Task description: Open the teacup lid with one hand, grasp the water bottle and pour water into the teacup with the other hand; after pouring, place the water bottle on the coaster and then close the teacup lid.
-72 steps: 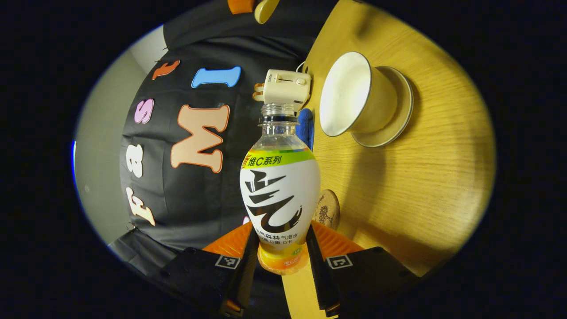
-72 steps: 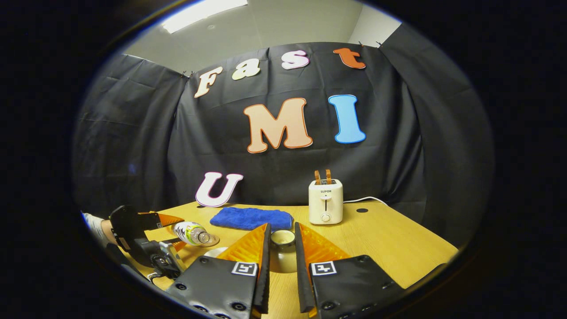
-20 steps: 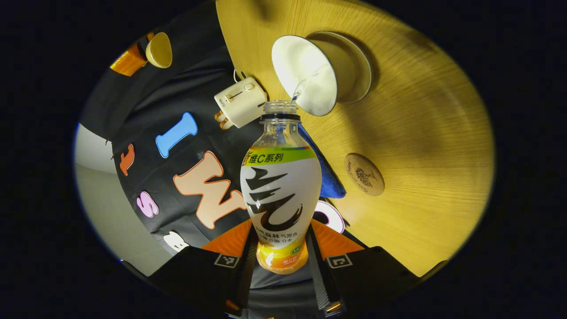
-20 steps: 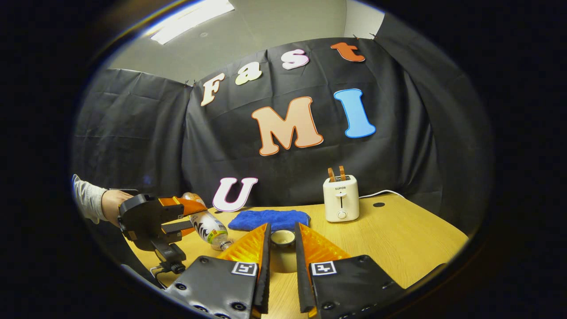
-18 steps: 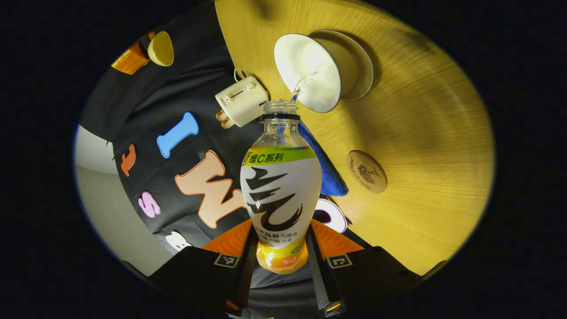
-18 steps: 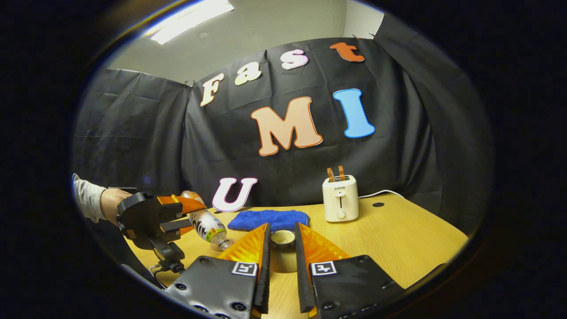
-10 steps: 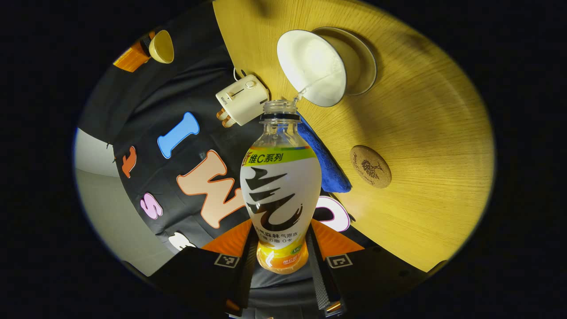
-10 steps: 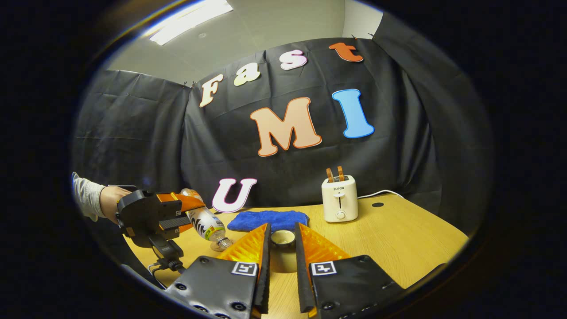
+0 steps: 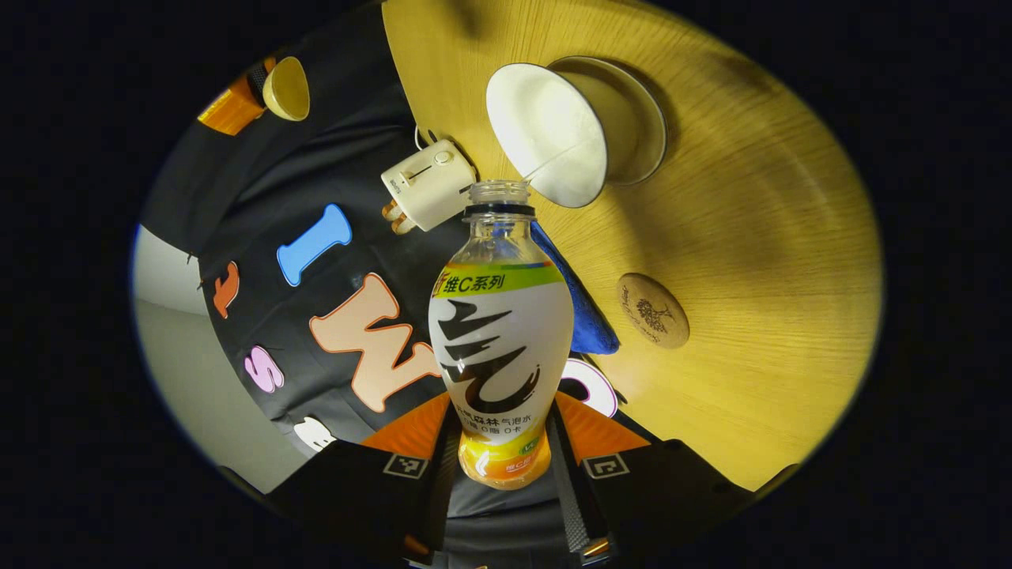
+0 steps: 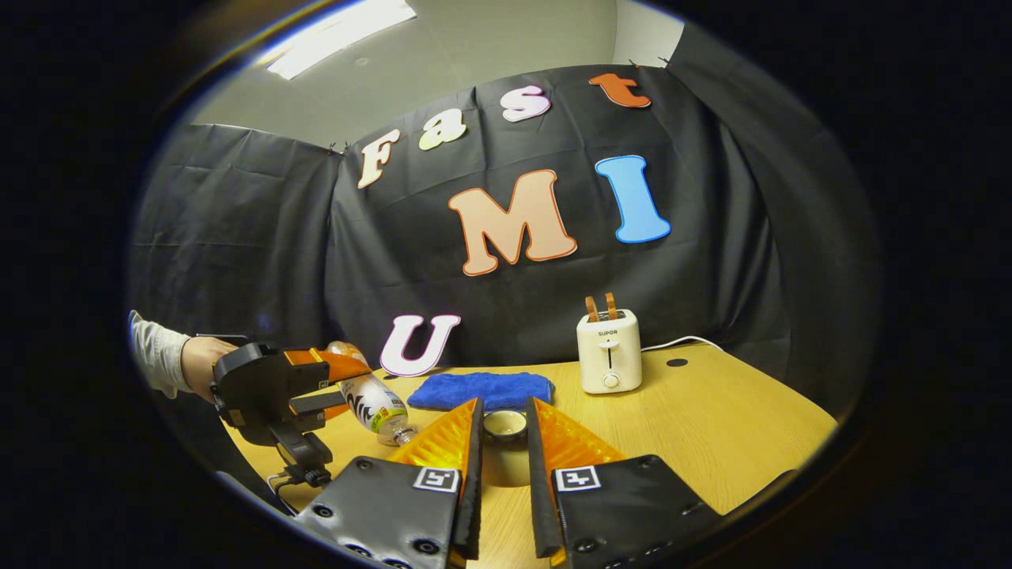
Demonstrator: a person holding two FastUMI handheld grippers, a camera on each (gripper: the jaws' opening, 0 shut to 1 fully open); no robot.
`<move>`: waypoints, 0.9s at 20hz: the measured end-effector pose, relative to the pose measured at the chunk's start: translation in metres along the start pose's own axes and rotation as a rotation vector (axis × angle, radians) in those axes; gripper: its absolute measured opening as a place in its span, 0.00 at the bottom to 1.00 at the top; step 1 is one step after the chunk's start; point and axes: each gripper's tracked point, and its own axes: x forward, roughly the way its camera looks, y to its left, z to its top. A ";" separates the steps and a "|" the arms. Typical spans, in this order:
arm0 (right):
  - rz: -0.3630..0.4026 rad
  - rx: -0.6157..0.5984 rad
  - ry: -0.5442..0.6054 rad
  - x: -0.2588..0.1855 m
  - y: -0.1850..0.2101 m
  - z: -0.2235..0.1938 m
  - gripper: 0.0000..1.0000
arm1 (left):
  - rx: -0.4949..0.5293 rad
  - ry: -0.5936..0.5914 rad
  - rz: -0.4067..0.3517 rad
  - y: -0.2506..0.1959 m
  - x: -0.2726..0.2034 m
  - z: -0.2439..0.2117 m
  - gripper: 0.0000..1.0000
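The left gripper clamps both fingers on the base of the water bottle, tipped so its open mouth hangs just over the rim of the teacup, a pouring pose, I'd judge, while the coaster waits bare near the tabletop's middle. The right gripper pinches the teacup lid clear of the cup. The white toaster by the far edge reads "SUPOR"; the bottle's green band carries Chinese characters and a "C".

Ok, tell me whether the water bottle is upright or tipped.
Tipped. In the right gripper view the water bottle slants neck-down in the left hand-held gripper; its open mouth sits beside the teacup.
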 end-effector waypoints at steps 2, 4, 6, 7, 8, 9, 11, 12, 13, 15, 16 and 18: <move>0.003 0.000 0.003 0.000 0.002 0.000 0.29 | -0.029 -0.010 -0.017 -0.007 0.002 0.003 0.56; 0.007 -0.003 0.006 0.000 0.003 -0.002 0.29 | -0.105 -0.028 -0.063 -0.022 0.005 0.006 0.55; 0.008 -0.009 0.009 0.001 0.005 -0.003 0.29 | -0.154 -0.037 -0.099 -0.032 0.003 0.009 0.55; 0.008 -0.009 0.011 0.001 0.005 -0.004 0.29 | -0.170 -0.041 -0.108 -0.033 0.003 0.010 0.56; 0.010 -0.008 0.014 0.002 0.006 -0.006 0.30 | -0.190 -0.046 -0.112 -0.036 0.003 0.012 0.56; 0.015 -0.006 0.017 0.002 0.008 -0.006 0.29 | -0.221 -0.050 -0.117 -0.041 0.000 0.014 0.56; 0.021 -0.007 0.020 0.004 0.010 -0.008 0.29 | -0.312 -0.068 -0.150 -0.052 -0.001 0.019 0.56; 0.024 -0.012 0.022 0.003 0.012 -0.008 0.29 | -0.357 -0.077 -0.165 -0.055 -0.002 0.023 0.55; 0.027 -0.016 0.023 0.003 0.014 -0.009 0.30 | -0.402 -0.084 -0.173 -0.058 -0.005 0.026 0.55; 0.038 -0.020 0.027 0.003 0.019 -0.011 0.30 | -0.503 -0.100 -0.177 -0.060 -0.006 0.032 0.55; 0.040 -0.021 0.029 0.004 0.020 -0.012 0.29 | -0.560 -0.109 -0.189 -0.063 -0.007 0.035 0.56; 0.042 -0.025 0.035 0.005 0.022 -0.014 0.30 | -0.669 -0.130 -0.214 -0.067 -0.011 0.044 0.57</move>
